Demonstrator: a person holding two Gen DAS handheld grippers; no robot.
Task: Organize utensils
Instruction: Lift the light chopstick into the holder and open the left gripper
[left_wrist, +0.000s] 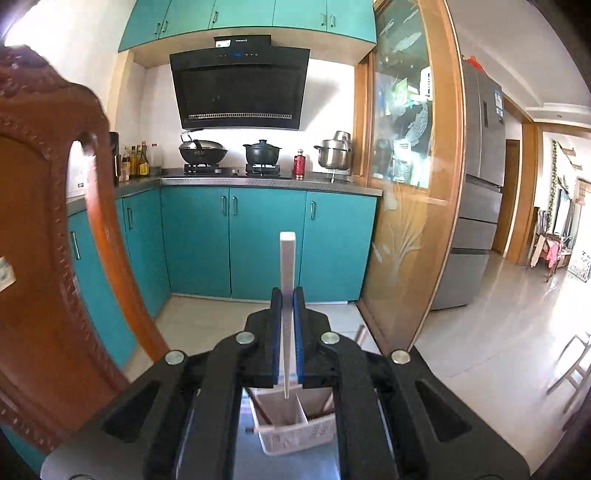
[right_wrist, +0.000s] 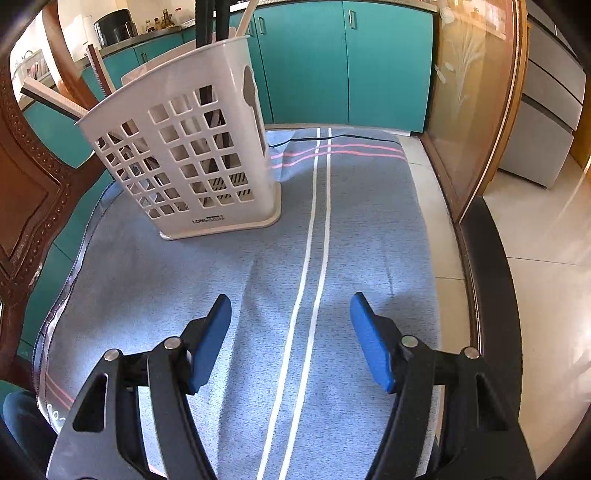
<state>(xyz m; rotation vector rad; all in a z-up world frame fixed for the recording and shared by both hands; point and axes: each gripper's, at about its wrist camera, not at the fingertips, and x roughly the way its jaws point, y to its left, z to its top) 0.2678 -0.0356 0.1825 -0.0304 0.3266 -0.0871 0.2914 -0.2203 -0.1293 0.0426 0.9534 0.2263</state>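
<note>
Left hand-held gripper (left_wrist: 287, 295) clamps a flat white utensil (left_wrist: 287, 258); right hand-held gripper (right_wrist: 291, 306) gapes empty

Both hand-held tools share one build. The left black plastic tongs (left_wrist: 287, 295) have two angular arms with elongated cut-out slots near the base, joined by linkages pinned with round silver rivets, and flat fingers faced with thin blue pads (left_wrist: 298, 332). The right black plastic tongs (right_wrist: 291, 306) show the same silver pins, the same slotted arms and broader, rounded blue pads (right_wrist: 210, 343) on the inner faces.
</note>
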